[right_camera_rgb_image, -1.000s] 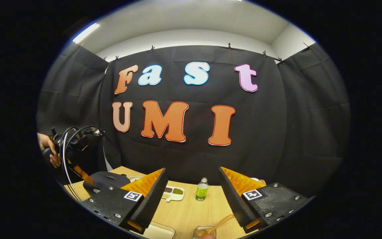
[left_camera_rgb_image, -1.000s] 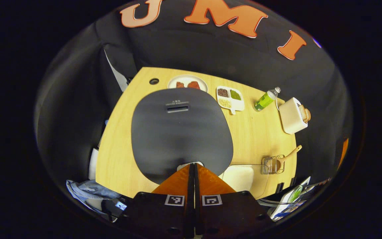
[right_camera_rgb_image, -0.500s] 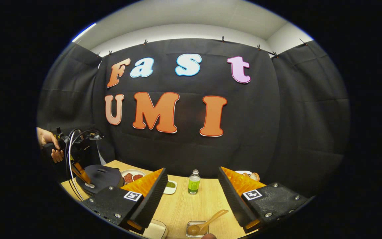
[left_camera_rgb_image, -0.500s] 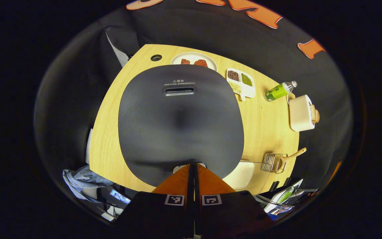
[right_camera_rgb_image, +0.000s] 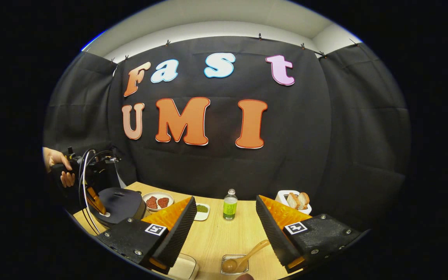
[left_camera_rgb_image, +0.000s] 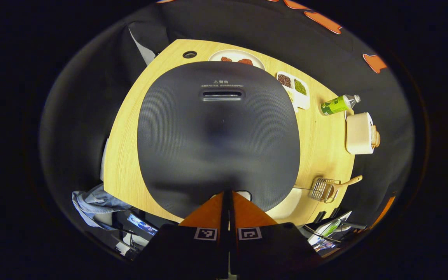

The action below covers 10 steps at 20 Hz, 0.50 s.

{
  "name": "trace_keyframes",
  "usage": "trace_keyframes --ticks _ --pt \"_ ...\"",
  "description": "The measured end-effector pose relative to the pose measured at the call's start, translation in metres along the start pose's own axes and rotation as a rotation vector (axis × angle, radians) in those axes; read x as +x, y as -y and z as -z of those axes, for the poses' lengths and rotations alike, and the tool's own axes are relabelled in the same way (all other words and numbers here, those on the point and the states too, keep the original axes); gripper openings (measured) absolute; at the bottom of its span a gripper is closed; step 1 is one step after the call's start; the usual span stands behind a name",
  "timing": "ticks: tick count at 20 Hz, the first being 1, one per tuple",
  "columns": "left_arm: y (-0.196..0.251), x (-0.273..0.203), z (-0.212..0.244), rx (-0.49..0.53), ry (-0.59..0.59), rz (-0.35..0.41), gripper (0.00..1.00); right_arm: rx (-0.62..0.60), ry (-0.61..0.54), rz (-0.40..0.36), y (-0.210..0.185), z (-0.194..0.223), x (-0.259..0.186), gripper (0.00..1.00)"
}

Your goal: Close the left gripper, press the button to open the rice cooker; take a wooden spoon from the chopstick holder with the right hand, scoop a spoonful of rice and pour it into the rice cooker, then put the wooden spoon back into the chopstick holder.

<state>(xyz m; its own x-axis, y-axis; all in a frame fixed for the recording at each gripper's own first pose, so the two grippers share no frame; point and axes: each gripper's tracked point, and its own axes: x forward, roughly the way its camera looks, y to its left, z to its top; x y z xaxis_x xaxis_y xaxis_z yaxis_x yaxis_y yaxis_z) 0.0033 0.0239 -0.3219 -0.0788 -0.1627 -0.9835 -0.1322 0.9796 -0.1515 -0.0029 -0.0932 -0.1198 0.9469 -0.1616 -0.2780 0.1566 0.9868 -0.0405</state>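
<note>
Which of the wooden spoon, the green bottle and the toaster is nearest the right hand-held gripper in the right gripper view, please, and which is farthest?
1. Wooden spoon, just ahead, between the fingers of the right hand-held gripper.
2. Green bottle, mid-table, ahead.
3. Toaster, back right by the wall; its lead over the bottle is slight.

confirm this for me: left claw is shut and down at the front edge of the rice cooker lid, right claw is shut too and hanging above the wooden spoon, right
Not quite. The right claw is open, its fingers spread wide apart in the right gripper view, with the wooden spoon in the chopstick holder below. The rest holds: the left claw is shut, down at the front edge of the rice cooker lid.
</note>
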Motion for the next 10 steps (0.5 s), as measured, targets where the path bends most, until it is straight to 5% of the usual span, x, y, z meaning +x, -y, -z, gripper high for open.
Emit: trace_keyframes --ticks 3,10 --pt "0.002 0.000 0.000 0.085 0.031 -0.038 0.06 0.026 -0.018 -0.009 -0.004 0.005 0.003 0.95" --pt "0.003 -0.039 -0.010 0.048 0.158 0.091 0.06 0.019 -0.023 -0.007 0.000 0.005 -0.001 0.95"
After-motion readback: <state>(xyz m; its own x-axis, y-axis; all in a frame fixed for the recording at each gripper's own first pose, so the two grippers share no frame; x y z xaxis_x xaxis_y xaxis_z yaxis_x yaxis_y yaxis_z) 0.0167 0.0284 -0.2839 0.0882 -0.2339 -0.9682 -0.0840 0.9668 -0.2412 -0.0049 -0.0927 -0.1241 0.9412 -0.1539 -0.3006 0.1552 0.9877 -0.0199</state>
